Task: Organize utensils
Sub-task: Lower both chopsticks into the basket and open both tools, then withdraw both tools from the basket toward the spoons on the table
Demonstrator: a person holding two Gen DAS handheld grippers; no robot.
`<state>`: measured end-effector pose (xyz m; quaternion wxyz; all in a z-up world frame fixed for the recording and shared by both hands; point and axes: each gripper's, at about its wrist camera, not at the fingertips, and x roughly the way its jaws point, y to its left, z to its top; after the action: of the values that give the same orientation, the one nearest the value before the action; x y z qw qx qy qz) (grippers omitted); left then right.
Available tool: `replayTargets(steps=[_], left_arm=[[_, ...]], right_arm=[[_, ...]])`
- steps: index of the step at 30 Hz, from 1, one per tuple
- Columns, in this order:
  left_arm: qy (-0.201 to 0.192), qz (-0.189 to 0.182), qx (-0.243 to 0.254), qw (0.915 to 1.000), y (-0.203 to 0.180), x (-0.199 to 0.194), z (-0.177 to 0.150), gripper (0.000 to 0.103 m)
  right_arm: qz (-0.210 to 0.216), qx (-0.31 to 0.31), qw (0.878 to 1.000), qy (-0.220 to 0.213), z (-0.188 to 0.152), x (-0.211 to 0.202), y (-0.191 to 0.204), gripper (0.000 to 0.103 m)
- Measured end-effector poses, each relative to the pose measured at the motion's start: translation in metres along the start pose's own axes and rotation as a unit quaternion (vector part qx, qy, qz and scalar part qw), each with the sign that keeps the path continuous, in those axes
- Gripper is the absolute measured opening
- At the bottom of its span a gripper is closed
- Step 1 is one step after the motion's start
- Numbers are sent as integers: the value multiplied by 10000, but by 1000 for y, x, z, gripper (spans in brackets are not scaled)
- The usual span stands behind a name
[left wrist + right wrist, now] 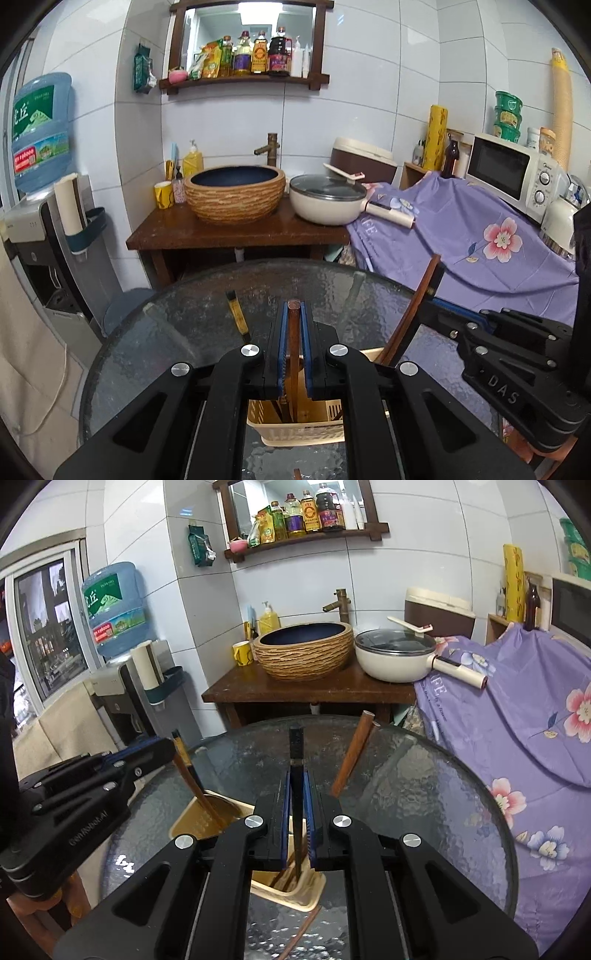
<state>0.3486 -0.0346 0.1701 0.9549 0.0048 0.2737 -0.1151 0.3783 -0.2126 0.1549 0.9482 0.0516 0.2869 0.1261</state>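
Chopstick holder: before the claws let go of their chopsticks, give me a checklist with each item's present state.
1. Left claw shut on the brown chopstick: ok.
2. Right claw shut on the dark chopstick: ok.
3. Brown chopstick's lower end inside the chopstick holder: ok, though how deep it sits cannot be told.
4. Dark chopstick's tip inside the holder: ok; it reaches down into the compartment.
5. Holder upright on the glass table: ok.
6. Table cleared of utensils: not ok; a loose chopstick lies on the glass in front of the holder.
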Motion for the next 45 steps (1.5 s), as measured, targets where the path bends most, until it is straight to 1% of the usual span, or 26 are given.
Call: replayTargets(steps=[4, 6, 7, 8, 9, 10, 11, 12, 13, 14, 17, 18, 20, 21, 22, 24, 25, 27, 28, 31, 34, 38, 40, 42, 44, 45], left_arm=[[123, -186, -168, 9996, 5, 8, -8, 7], [94, -138, -151, 9997, 4, 8, -12, 12], [41, -94, -97, 9999, 1, 6, -14, 23], [-9, -95, -81, 9999, 0, 4, -15, 38], [-97, -128, -111, 9998, 0, 0, -16, 46], [-167, -157, -160, 9996, 0, -3, -17, 58], [-279, -185, -259, 9991, 1, -9, -19, 64], [-366, -215, -328, 9986, 3, -15, -21, 65], [-443, -228, -364, 9981, 4, -21, -25, 71], [-519, -201, -379, 9977, 3, -25, -28, 79], [-761, -93, -333, 9965, 4, -41, -44, 90], [-778, -85, -297, 9965, 3, -45, -50, 92], [-757, -83, -187, 9969, 2, -52, -64, 95], [-759, -96, -147, 9970, 2, -56, -70, 96], [-740, -141, -79, 9971, 1, -60, -80, 96], [-635, -220, -17, 9977, 2, -63, -94, 96], [-512, -288, -4, 9983, 4, -62, -105, 96], [-302, -315, -17, 9990, 9, -58, -120, 96], [-136, -310, -31, 9994, 11, -53, -130, 96], [191, -267, -117, 9994, 20, -43, -155, 96], [548, -262, -274, 9978, 31, -30, -179, 96], [779, -266, -259, 9963, 33, -24, -200, 95], [871, -348, -207, 9954, 31, -24, -210, 94], [934, -418, -155, 9946, 27, -26, -217, 90], [991, -502, -76, 9938, 21, -28, -224, 82], [1017, -560, -23, 9932, 17, -30, -228, 81]], right_arm=[[4, -39, 10000, 20, -5, 5, -2, 8], [28, 1, 10000, -38, -7, 4, -5, 8], [29, 0, 10000, -50, -7, 3, -5, 8], [34, -16, 10000, -60, -7, 2, -5, 8], [45, -42, 10000, -71, -7, 1, -5, 8], [60, -76, 9999, -82, -8, -1, -5, 10], [76, -90, 9999, -105, -9, -4, -5, 17], [101, -93, 9998, -142, -10, -7, -5, 23], [122, -77, 9997, -215, -12, -13, -6, 38], [121, -53, 9994, -322, -15, -19, -8, 47], [103, -157, 9979, -618, -25, -38, -7, 48], [83, -244, 9969, -749, -31, -47, -5, 49], [20, -375, 9945, -974, -42, -62, -1, 56], [-8, -447, 9932, -1078, -48, -69, 1, 57], [-36, -543, 9918, -1160, -56, -76, 5, 61], [-45, -645, 9909, -1180, -70, -85, 9, 64], [-30, -697, 9913, -1116, -79, -87, 12, 64], [15, -825, 9926, -890, -98, -86, 17, 64], [21, -855, 9930, -810, -105, -84, 17, 64], [91, -934, 9949, -370, -132, -71, 18, 64], [69, -914, 9958, 52, -158, -53, 14, 64], [108, -850, 9950, 516, -183, -32, 10, 64], [97, -846, 9940, 688, -192, -25, 9, 64], [101, -835, 9933, 798, -199, -19, 8, 64], [75, -839, 9925, 882, -204, -14, 7, 64], [56, -830, 9923, 912, -206, -12, 6, 64]])
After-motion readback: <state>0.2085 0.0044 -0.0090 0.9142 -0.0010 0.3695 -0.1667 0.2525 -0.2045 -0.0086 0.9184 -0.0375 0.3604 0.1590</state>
